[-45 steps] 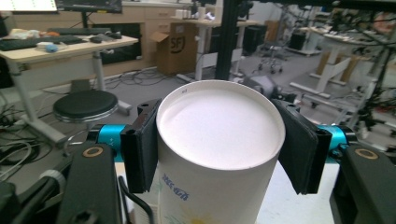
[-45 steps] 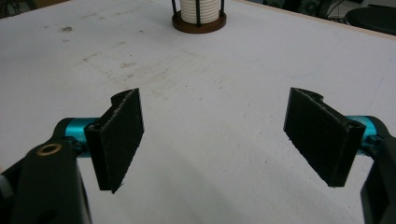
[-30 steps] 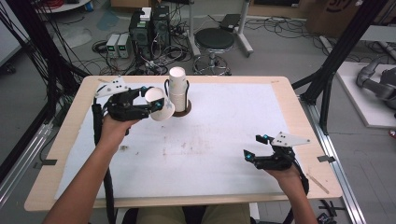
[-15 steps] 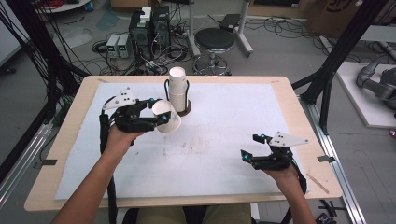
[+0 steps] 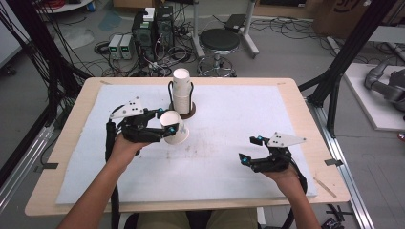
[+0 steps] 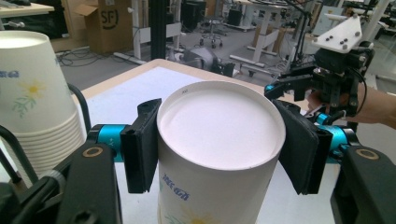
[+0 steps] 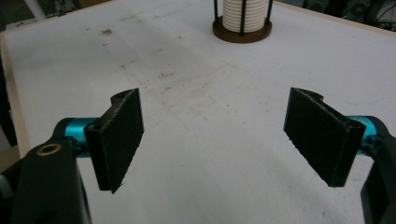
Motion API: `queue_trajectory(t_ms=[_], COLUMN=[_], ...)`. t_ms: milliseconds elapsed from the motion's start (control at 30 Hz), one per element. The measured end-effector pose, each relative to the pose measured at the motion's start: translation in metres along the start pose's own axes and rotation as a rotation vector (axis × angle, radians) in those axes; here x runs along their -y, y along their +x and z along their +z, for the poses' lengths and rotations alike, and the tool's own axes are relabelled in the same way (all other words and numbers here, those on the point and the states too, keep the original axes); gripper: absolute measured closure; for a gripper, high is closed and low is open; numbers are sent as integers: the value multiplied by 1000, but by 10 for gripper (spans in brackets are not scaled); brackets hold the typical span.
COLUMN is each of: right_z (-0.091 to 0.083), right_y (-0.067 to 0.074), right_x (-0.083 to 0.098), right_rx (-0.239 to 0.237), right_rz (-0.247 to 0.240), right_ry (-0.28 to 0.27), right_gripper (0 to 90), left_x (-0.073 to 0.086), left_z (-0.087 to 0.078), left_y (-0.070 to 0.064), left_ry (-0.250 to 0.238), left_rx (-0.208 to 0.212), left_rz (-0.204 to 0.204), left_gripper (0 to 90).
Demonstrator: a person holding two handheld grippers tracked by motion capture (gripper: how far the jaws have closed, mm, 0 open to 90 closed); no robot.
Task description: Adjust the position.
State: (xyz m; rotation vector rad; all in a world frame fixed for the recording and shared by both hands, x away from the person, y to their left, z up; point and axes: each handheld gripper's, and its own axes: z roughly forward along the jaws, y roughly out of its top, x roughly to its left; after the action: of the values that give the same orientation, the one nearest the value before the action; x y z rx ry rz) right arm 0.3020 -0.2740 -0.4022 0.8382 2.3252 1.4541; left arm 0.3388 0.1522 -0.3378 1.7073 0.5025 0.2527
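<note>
My left gripper [image 5: 171, 130] is shut on a white paper cup [image 5: 177, 135] with a flower print, held just above the white mat in front of the cup stack. In the left gripper view the pads [image 6: 140, 144] press on both sides of the cup [image 6: 219, 140], whose closed end faces the camera. The stack of upturned paper cups [image 5: 181, 93] stands in a wire holder on a round brown base [image 7: 242, 32]. My right gripper [image 5: 247, 150] hovers low at the mat's right front, open, with nothing between its pads [image 7: 116, 135].
A white mat [image 5: 229, 181] covers most of the wooden table [image 5: 296, 95]. The cup stack [image 6: 32, 102] is close on the left of the held cup. Beyond the table's far edge are a stool, cables and electronics on the floor.
My left gripper has carried the cup away from the stack, toward the person and lower over the mat. The right gripper has stayed put.
</note>
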Motion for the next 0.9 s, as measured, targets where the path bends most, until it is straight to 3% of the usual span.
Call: queue_trajectory(t_ms=[200, 400, 900], right_z=[14, 22, 37], right_y=[8, 20, 31], right_x=[-12, -24, -42], right_rx=[-68, -121, -211], right_rz=[-36, -70, -104], right_ry=[4, -25, -43], right_gripper=[203, 204, 204], left_x=[5, 7, 4], left_z=[2, 5, 14], left_y=[-8, -17, -25], left_ry=[0, 10, 26], left_rx=[26, 55, 113], left_rz=[7, 23, 44], left_gripper=[368, 368, 369])
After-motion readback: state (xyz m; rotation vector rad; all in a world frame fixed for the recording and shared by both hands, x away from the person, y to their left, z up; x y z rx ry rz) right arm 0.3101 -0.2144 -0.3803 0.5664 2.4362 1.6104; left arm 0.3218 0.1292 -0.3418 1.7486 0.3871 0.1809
